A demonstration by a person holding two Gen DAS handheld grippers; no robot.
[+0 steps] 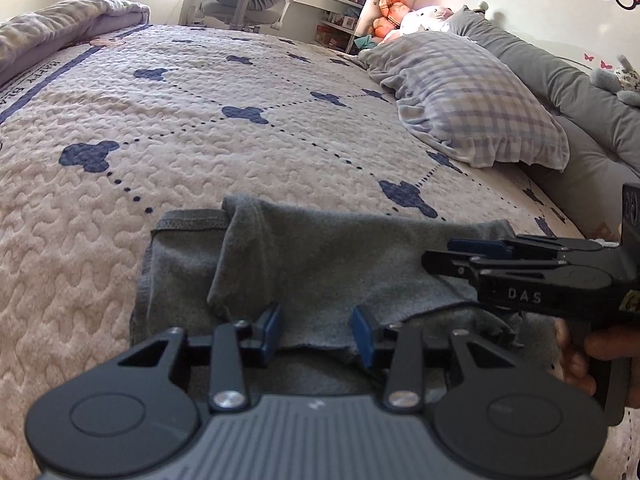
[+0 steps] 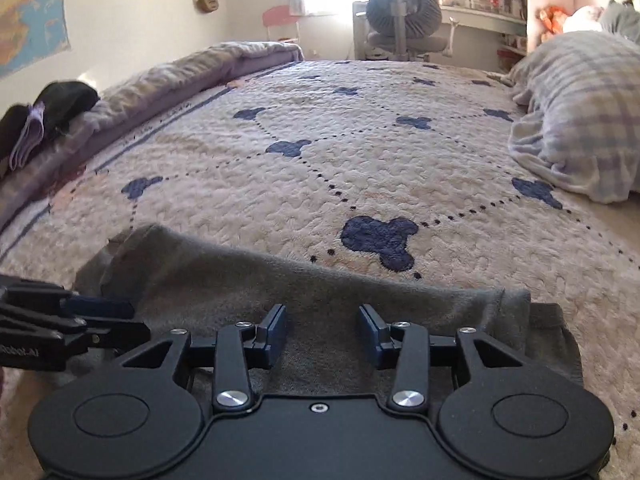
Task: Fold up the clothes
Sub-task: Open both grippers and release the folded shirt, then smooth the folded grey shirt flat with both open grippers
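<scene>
A grey garment (image 1: 320, 256) lies partly folded on the quilted bedspread (image 1: 200, 120), with a stitched hem showing at its left edge. My left gripper (image 1: 317, 333) hovers over its near edge, open, the blue pads apart with cloth lying under the gap. My right gripper (image 1: 440, 254) reaches in from the right over the garment's right part, held by a hand (image 1: 580, 352). In the right wrist view the garment (image 2: 280, 280) spreads under my right gripper (image 2: 322, 332), which is open above the cloth. My left gripper (image 2: 138, 318) shows at the left edge.
A plaid pillow (image 1: 472, 108) and a long grey cushion (image 1: 560, 80) lie to the right. A rolled quilt (image 1: 60, 28) runs along the far left of the bed, with dark clothes (image 2: 60, 104) on it. A desk chair (image 2: 404, 12) and shelves stand beyond the bed.
</scene>
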